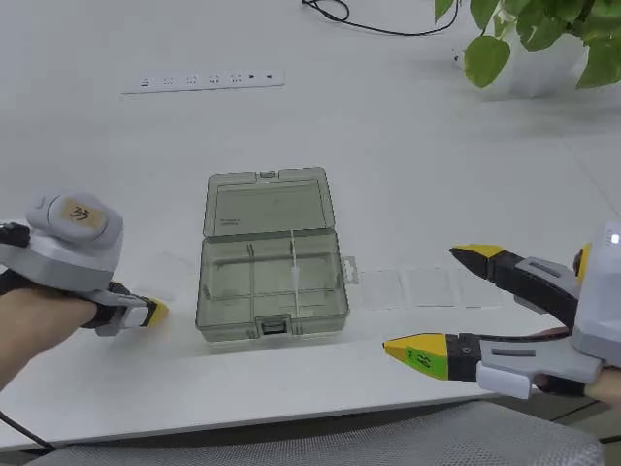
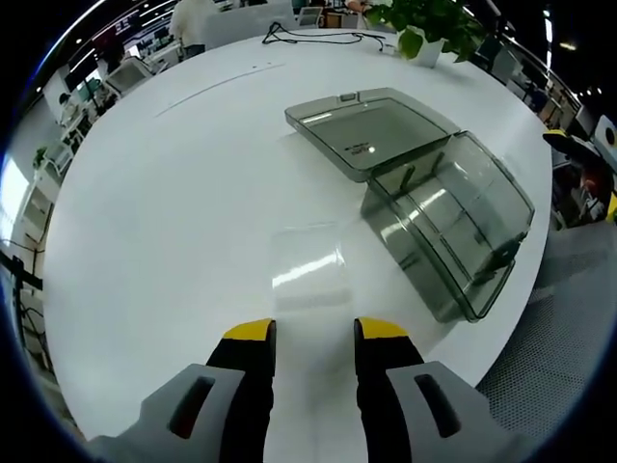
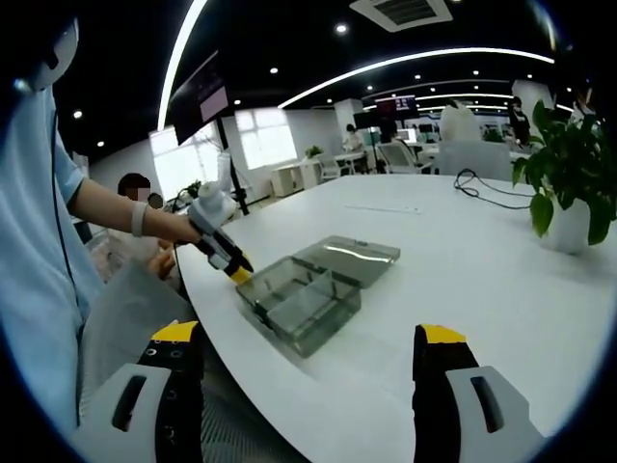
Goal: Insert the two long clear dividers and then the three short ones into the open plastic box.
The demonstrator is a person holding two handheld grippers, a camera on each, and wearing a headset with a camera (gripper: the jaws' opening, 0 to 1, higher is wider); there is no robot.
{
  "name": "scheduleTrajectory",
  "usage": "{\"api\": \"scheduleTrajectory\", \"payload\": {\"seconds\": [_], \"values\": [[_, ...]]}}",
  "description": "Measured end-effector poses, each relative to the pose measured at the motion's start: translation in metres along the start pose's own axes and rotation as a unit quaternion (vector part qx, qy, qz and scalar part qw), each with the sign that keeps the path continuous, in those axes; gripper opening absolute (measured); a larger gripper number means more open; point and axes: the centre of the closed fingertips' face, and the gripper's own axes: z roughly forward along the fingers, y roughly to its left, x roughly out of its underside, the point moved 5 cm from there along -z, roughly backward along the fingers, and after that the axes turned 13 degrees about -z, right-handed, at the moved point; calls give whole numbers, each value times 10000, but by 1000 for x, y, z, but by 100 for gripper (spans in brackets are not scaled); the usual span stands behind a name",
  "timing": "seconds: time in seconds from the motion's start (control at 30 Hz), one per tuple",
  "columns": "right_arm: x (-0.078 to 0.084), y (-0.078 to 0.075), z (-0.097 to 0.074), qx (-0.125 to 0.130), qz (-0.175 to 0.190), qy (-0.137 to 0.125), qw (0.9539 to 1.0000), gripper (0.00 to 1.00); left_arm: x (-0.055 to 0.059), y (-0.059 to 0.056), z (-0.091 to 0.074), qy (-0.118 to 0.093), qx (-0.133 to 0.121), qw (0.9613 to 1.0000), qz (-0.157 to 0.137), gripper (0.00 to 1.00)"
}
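Left claw point(image 2: 315, 330), slightly parted, should pinch the flat clear plastic divider point(image 2: 308, 265) low by its near edge; right claw point(image 1: 418, 299) hangs spread wide.

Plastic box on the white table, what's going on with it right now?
A person holds a gripper in each hand over a white table. The grey-tinted plastic box lies open, lid flat back, with some partitions seemingly in place. The left gripper, jaws apart and empty, points at a clear divider lying left of the box. The right gripper, wide open, hovers by clear strips lying right of the box.
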Motion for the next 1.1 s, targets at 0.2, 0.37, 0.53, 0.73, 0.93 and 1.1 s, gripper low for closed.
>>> {"api": "scheduleTrajectory", "payload": {"seconds": [0.2, 0.37, 0.53, 0.73, 0.93, 1.1], "values": [[0, 0, 1, -2, 10, 12, 10000, 90, 1, 0, 0, -4, 27, 10000, 10, 31], [0, 1, 2, -16, 42, 10, 10000, 90, 1, 0, 1, -38, 57, 10000, -8, 30], [1, 3, 4, -33, 62, 22, 10000, 90, 1, 0, -1, -83, 100, 9999, -50, 30], [1, 5, 5, -48, 73, 19, 10000, 89, 1, 2, -2, -114, 109, 9999, -65, 30], [4, 2, 6, -54, 85, 31, 9999, 89, 1, 3, -4, -171, 139, 9997, -123, 30], [3, 3, 8, -70, 86, 35, 9999, 89, 0, 5, -8, -267, 168, 9993, -185, 30]]}}
